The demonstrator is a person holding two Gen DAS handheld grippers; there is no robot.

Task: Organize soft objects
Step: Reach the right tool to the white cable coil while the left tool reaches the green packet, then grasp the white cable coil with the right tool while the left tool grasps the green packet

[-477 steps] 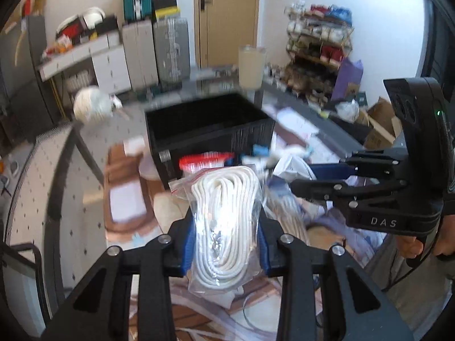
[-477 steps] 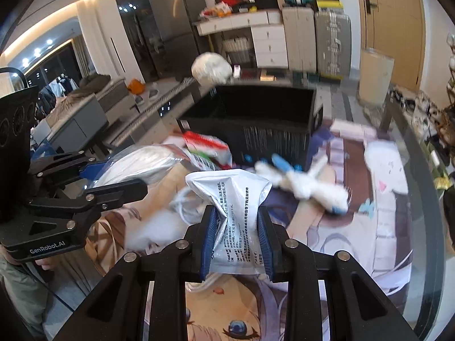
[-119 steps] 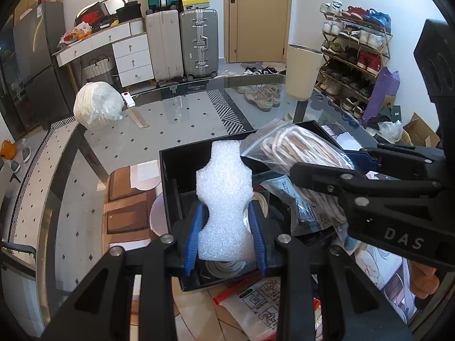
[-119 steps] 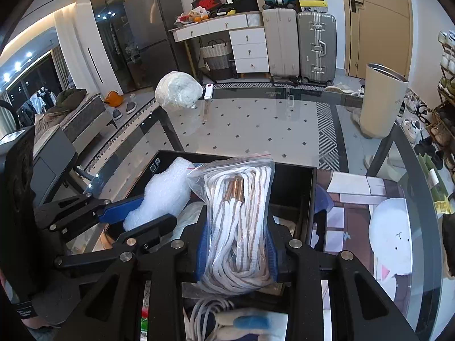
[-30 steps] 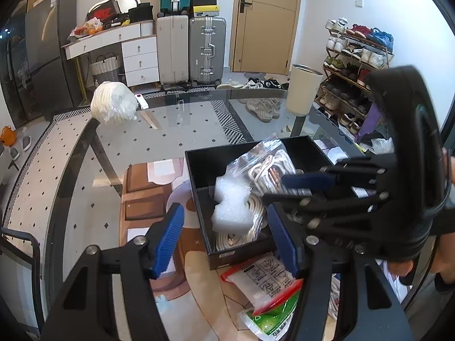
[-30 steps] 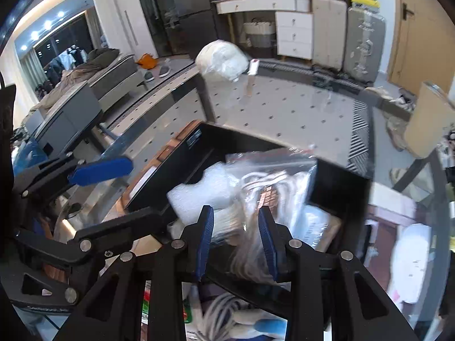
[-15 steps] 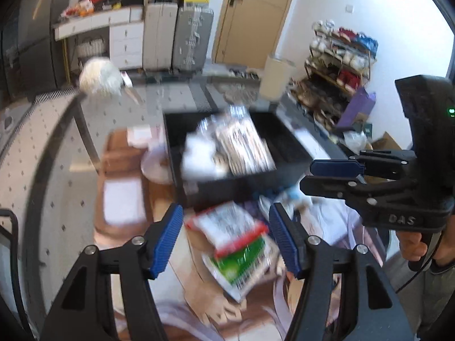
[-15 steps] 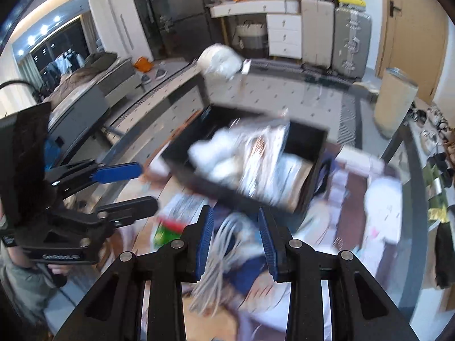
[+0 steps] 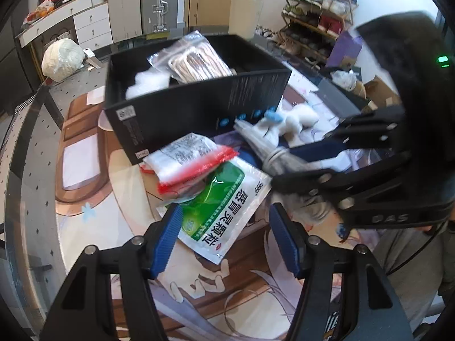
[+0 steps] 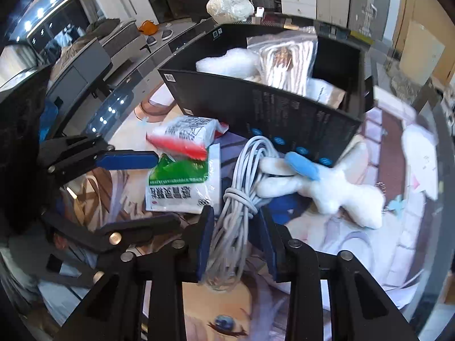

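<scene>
**Mia:** What are the tongs doing?

**Ben:** The right tongs (image 10: pixel 234 237) have just been closing. The grey cable bundle (image 10: pixel 241 190) sits between them. I think the pads press it, but the picture is a bit blurry there. The left tongs (image 9: pixel 226 238) are wide apart, with nothing in them. They hang over the green and white packet (image 9: pixel 224 213).

**Mia:** Where do the soft things go?

**Ben:** Into the black box (image 9: pixel 199 108). It already has a bag of rope (image 10: pixel 287 62) and a white foam piece (image 10: pixel 227 64) inside. The packet, the bag with the red strip (image 9: pixel 190 160) and the white plush toy (image 10: pixel 327 187) lie on the tabletop just in front of the box.

**Mia:** How should the tongs pick things up?

**Ben:** I would squeeze the cable near its wrapped middle, so loose loops do not drag the toy, which touches it. The packet is flat and partly under the red strip bag. So the left tongs should go low, take the free edge and slide it out gently. Then lift high over the box wall.

**Mia:** What is the room like?

**Ben:** The tabletop is glass, with a big cartoon mat (image 9: pixel 119 218) on it. Behind are suitcases (image 9: pixel 159 2), a white dresser (image 9: pixel 91 25), a wooden door and a shoe rack (image 9: pixel 315 14). A white bundle (image 9: pixel 62 59) sits at the far edge.
</scene>
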